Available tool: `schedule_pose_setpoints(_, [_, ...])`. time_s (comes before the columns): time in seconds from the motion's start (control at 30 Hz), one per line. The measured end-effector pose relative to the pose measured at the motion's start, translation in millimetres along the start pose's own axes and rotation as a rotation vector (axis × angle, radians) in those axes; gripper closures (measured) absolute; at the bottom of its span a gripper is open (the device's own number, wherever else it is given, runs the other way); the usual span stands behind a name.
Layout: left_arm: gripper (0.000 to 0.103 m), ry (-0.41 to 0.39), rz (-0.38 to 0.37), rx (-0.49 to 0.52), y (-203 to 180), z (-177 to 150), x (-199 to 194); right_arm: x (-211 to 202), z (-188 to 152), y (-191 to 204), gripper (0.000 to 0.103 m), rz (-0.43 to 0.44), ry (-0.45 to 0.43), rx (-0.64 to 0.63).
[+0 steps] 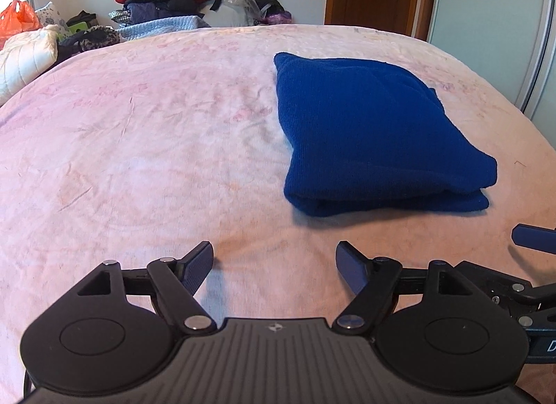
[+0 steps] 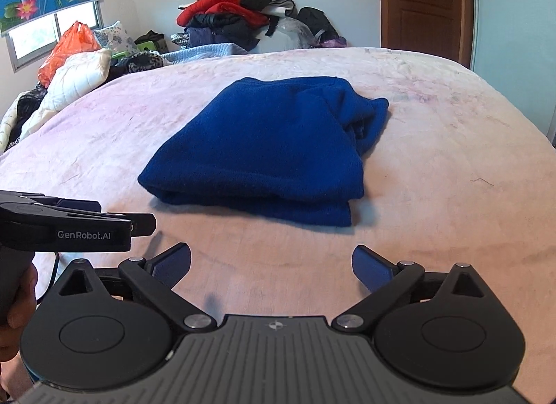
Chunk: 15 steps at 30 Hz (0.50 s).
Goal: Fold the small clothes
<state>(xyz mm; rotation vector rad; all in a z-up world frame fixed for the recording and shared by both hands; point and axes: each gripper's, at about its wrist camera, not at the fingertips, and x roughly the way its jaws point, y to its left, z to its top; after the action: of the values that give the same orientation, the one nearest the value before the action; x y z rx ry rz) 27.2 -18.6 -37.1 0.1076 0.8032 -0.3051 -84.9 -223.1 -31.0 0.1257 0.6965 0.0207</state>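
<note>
A blue knitted garment [image 1: 368,133] lies folded into a thick square on the pink bedspread [image 1: 156,147]. In the right wrist view the same garment [image 2: 264,150] sits in the middle, its loose edges bunched at the far right corner. My left gripper [image 1: 274,265] hovers open over bare bedspread, short of the garment's near left corner, with nothing between its fingers. My right gripper [image 2: 271,265] is open wide just short of the garment's near folded edge, also with nothing in it. The left gripper's body [image 2: 69,227] shows at the left of the right wrist view, held by a hand [image 2: 17,296].
A heap of mixed clothes [image 2: 236,18] is stacked at the far side of the bed. A white quilted item [image 2: 76,81] and an orange plastic bag [image 2: 66,49] lie at the far left. A brown door [image 2: 424,1] stands beyond the far right corner.
</note>
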Motion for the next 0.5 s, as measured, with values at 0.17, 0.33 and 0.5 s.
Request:
schedule_pose_setpoints(0.17, [0.025, 0.003, 0.008, -0.008, 1.1, -4.1, 0.0, -1.9, -4.7, 1.8, 0.001, -0.023, 0.008, 0.000])
schedule_pose_setpoints(0.33, [0.025, -0.005, 0.027, -0.004, 0.0, -7.3, -0.8, -2.9, -8.2, 2.1, 0.001, -0.034, 0.005, -0.001])
schedule_pose_setpoints(0.5, [0.025, -0.012, 0.036, -0.007, 0.4, -9.8, -0.7, -0.5, -7.7, 0.1, 0.001, -0.044, 0.005, 0.025])
